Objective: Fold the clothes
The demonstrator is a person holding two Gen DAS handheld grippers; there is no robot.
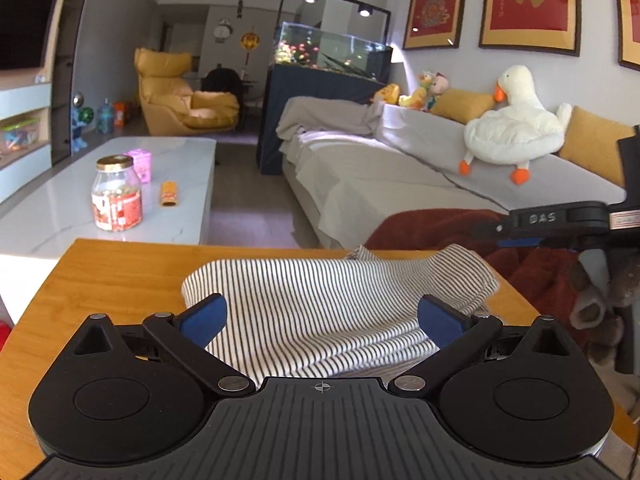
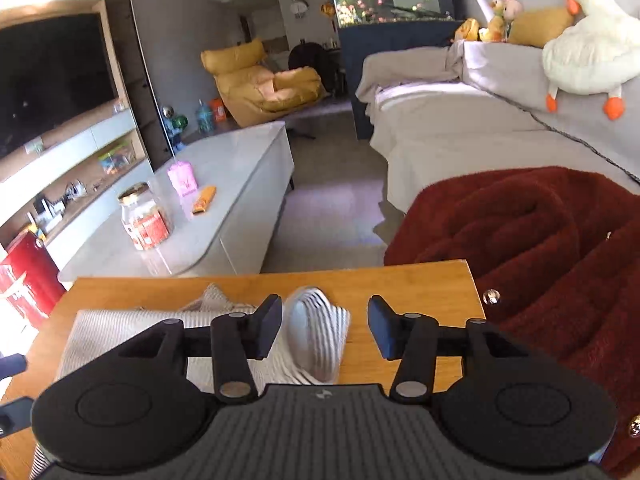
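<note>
Left wrist view: the striped shirt (image 1: 320, 300) lies bunched at the centre of the wooden desk (image 1: 100, 276), my left gripper (image 1: 322, 318) poised over it, jaws wide and holding nothing. In the right wrist view, my right gripper (image 2: 324, 326) also stands wide around a blurred fold. A red blanket (image 2: 540, 240) fills the right.

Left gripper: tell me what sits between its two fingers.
In the left wrist view, the left gripper is open, and the striped garment on the wooden table fills the gap.
</note>
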